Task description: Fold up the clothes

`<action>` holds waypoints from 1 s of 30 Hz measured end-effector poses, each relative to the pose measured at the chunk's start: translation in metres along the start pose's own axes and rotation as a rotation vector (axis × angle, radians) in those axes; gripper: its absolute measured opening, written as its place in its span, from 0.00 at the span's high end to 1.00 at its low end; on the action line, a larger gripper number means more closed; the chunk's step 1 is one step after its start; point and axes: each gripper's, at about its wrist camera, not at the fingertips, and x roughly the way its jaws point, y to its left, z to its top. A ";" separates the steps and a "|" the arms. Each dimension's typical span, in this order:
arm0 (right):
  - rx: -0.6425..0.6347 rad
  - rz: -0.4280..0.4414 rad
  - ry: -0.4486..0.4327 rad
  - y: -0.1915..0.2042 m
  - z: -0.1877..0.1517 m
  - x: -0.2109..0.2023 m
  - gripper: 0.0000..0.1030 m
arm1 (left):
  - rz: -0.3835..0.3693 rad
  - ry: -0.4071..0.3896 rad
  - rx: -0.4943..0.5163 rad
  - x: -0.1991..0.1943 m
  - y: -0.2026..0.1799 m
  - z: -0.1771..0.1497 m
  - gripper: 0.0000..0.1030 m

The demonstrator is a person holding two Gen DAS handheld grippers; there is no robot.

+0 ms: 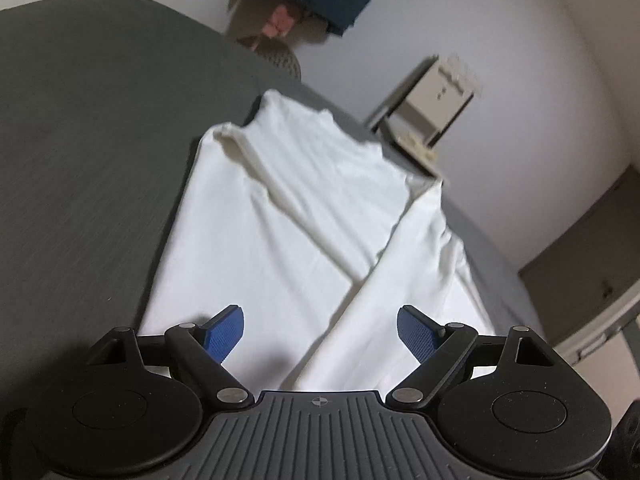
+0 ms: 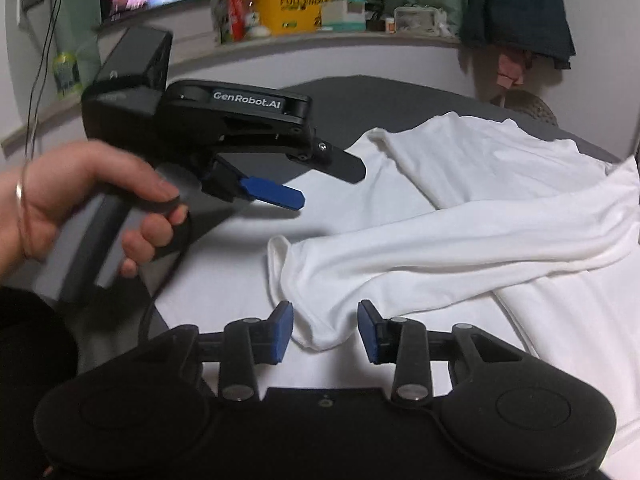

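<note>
Lying spread on the flat dark grey bed cover point(image 1: 80, 128), the white long-sleeved cotton top point(image 1: 288, 216) stretches away from the left gripper point(image 1: 320, 334), its long axis running from the hem under the fingers up and slightly leftward to the neck at the far end. The garment's left edge ahead of the tool is folded in straight. One sleeve point(image 1: 404, 280) crosses the body diagonally, from the far right shoulder down toward the gap between the blue-padded fingers point(image 1: 224, 334). Those jaws stand wide apart with only cloth below them, pressing on nothing.

In the right wrist view, a hand point(image 2: 80, 200) at the left grasps the black handle of the left gripper point(image 2: 316, 188), whose fingers point rightward toward the shirt's body and are spread, holding nothing. Just beyond the right gripper point(image 2: 325, 332), the sleeve point(image 2: 460, 248) lies across the shirt point(image 2: 500, 160), its long axis running from the upper right shoulder down-left to the cuff. The cuff end point(image 2: 320, 330) curls between the two blue pads point(image 2: 282, 332). A narrow gap shows on each side of it, so the jaws are partly open around the cuff and not clamping it. Past the bed, a cluttered pale shelf point(image 2: 360, 38) runs along the far wall.
</note>
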 end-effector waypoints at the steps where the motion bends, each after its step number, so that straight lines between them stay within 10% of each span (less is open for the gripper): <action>1: -0.008 -0.011 0.014 0.002 0.000 0.003 0.67 | 0.009 0.019 0.011 -0.001 0.000 0.000 0.17; 3: -0.008 -0.012 0.029 0.004 -0.001 0.007 0.82 | 0.015 0.055 0.039 -0.001 -0.002 -0.002 0.23; 8: -0.004 -0.035 0.010 0.009 -0.003 0.002 0.94 | 0.039 0.170 0.126 0.002 -0.011 -0.009 0.80; 13: -0.008 -0.088 -0.049 0.023 0.001 -0.011 0.94 | 0.047 0.193 0.176 0.005 -0.022 -0.013 0.96; 21: 0.046 -0.053 -0.018 0.051 -0.001 0.007 0.95 | 0.128 0.085 0.203 -0.004 -0.027 -0.007 0.97; 24: 0.141 -0.006 -0.068 0.035 0.000 -0.004 0.77 | 0.159 0.043 0.200 -0.005 -0.025 -0.007 0.96; 26: 0.274 0.019 -0.141 -0.001 0.002 -0.023 0.47 | 0.170 -0.004 0.165 -0.010 -0.023 -0.002 0.96; 30: 0.653 0.001 -0.252 -0.119 -0.001 -0.051 0.44 | 0.146 -0.111 0.077 -0.026 -0.017 0.004 0.96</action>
